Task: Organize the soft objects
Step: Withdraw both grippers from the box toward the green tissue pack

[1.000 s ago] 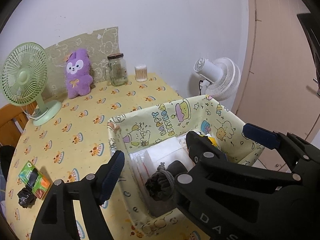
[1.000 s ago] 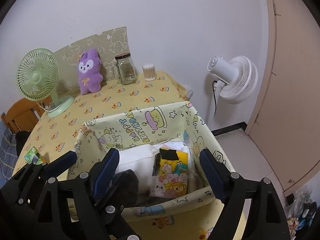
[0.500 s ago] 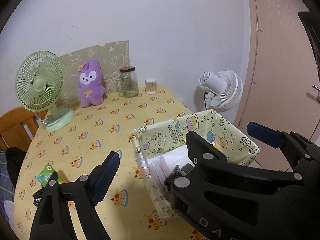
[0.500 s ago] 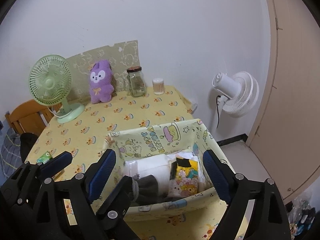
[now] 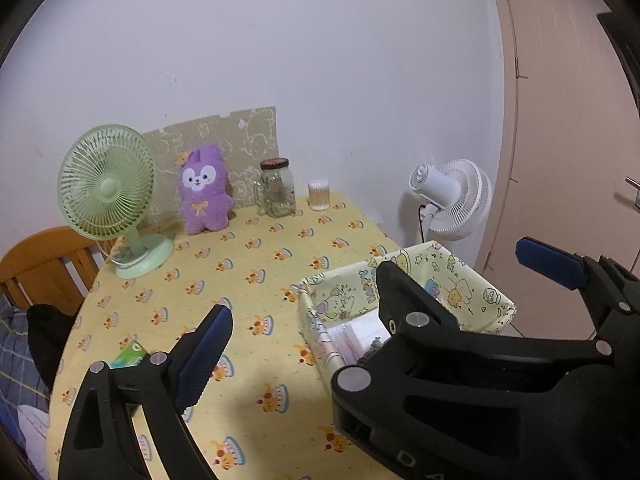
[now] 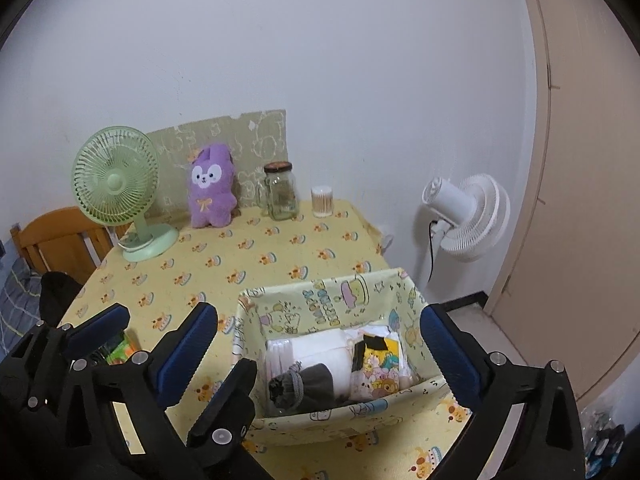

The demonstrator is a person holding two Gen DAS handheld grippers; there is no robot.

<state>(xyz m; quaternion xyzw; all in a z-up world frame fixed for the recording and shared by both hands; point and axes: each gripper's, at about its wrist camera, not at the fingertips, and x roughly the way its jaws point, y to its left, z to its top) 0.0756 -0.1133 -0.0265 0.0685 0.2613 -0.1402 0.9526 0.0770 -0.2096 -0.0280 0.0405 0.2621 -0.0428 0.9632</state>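
A yellow cartoon-print fabric basket (image 6: 320, 308) stands at the table's near right corner, also in the left wrist view (image 5: 472, 288). It holds a white folded pack (image 6: 320, 350), a dark grey knit bundle (image 6: 300, 384) and a colourful cartoon pouch (image 6: 378, 372). A purple plush toy (image 6: 211, 188) leans against the back wall, also in the left wrist view (image 5: 202, 196). My left gripper (image 5: 380, 304) is open and empty, above the table left of the basket. My right gripper (image 6: 320, 344) is open and empty, its fingers straddling the basket from above.
A green desk fan (image 6: 120, 188), a glass jar (image 6: 282, 192) and a cotton-swab tub (image 6: 322, 202) stand along the back. A green packet (image 5: 128, 358) lies near the left edge. A wooden chair (image 6: 56, 240) is left, a white floor fan (image 6: 466, 216) right.
Both grippers have drawn back and up from the basket, so more table shows. Both stay open and empty. The basket's contents have not moved.
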